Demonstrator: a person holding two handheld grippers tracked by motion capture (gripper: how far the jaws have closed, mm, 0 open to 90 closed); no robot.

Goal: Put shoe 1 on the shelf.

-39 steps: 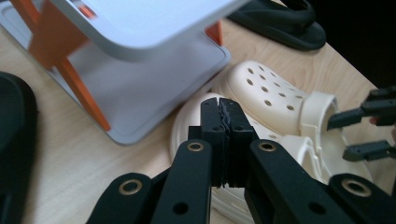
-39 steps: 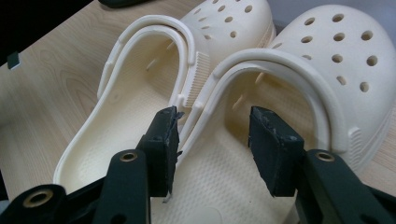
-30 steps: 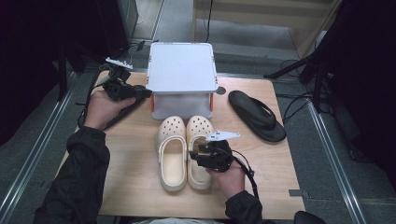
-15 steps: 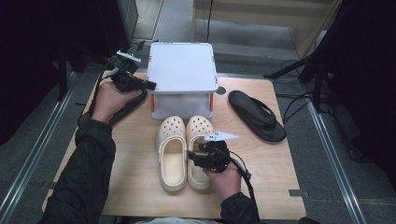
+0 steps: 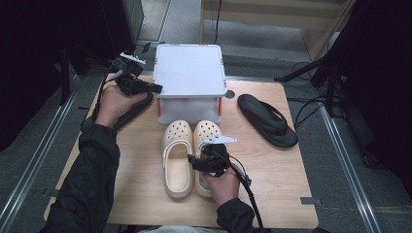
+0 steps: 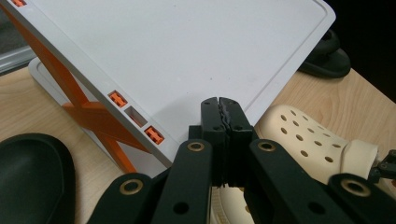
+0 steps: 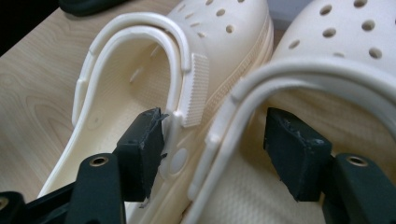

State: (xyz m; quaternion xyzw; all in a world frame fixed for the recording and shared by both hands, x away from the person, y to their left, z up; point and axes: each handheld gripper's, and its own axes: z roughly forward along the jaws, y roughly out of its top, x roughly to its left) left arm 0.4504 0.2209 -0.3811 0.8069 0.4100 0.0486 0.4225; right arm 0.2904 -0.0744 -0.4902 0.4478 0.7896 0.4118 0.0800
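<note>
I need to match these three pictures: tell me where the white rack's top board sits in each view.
High view: white top board at top centre, behind the cream clogs.
Left gripper view: board fills the upper half, above the shut claw.
Right gripper view: not in it.
Shared landmark: the cream clogs.

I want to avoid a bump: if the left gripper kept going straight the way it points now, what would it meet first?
Probably the white top panel of the rack: the left gripper, jaws shut, aims at its near corner. Depth is unclear, so it might skim just above that surface.
</note>
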